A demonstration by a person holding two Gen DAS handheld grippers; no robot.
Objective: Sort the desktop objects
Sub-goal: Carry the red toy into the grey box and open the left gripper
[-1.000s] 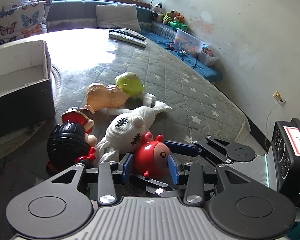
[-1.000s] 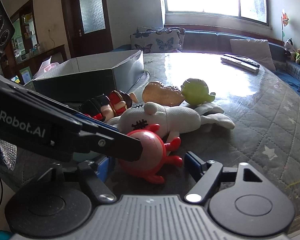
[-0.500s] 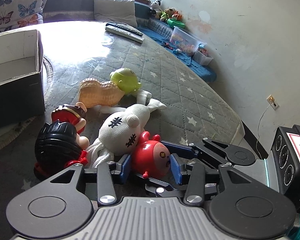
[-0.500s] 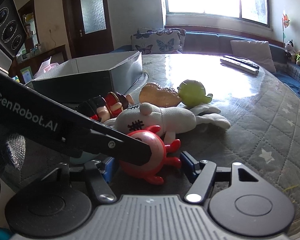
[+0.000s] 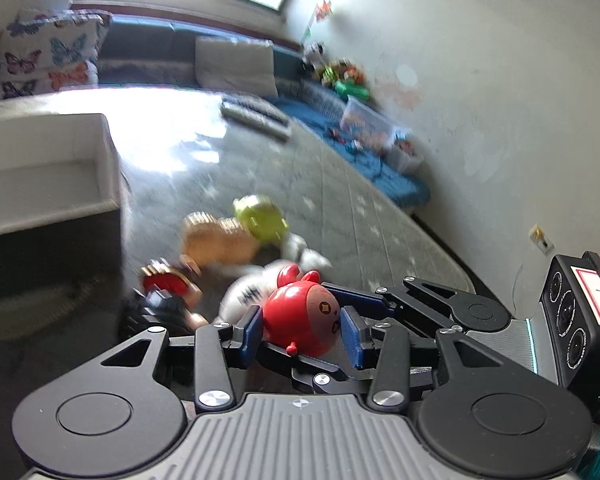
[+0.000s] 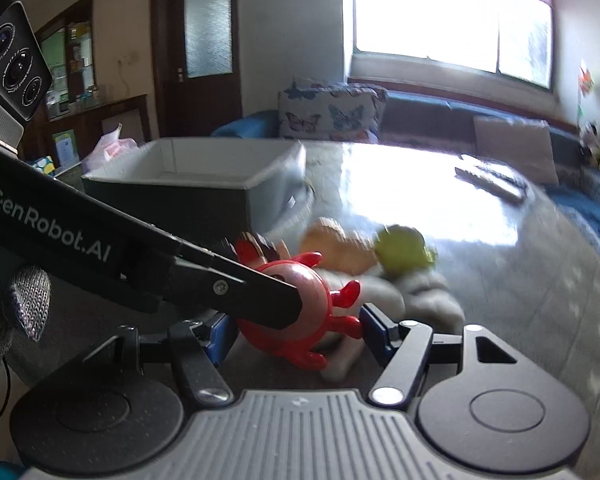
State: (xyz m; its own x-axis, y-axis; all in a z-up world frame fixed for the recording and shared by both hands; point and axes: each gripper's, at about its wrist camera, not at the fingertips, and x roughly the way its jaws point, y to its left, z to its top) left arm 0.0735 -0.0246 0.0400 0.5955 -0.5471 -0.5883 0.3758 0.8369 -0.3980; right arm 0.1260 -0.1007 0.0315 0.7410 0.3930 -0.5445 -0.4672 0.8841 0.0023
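My left gripper (image 5: 302, 330) is shut on a red round toy (image 5: 300, 320) with small legs and holds it lifted off the table. The toy also shows in the right wrist view (image 6: 304, 316), with the left gripper's black finger (image 6: 236, 292) across it. My right gripper (image 6: 294, 332) is open, its blue pads either side of the toy without touching it. Behind lie a white plush (image 5: 244, 292), a peanut toy (image 5: 216, 240), a green toy (image 5: 260, 218) and two dolls (image 5: 164, 284).
An open grey box (image 6: 196, 184) stands at the back left of the quilted table (image 5: 360, 208). Remote controls (image 5: 256, 116) lie at the far side. The table's right edge drops to a blue bench with bins (image 5: 364, 124).
My left gripper has lifted the red toy up off the table, above the white plush. The view is blurred from motion. The right gripper stays open.
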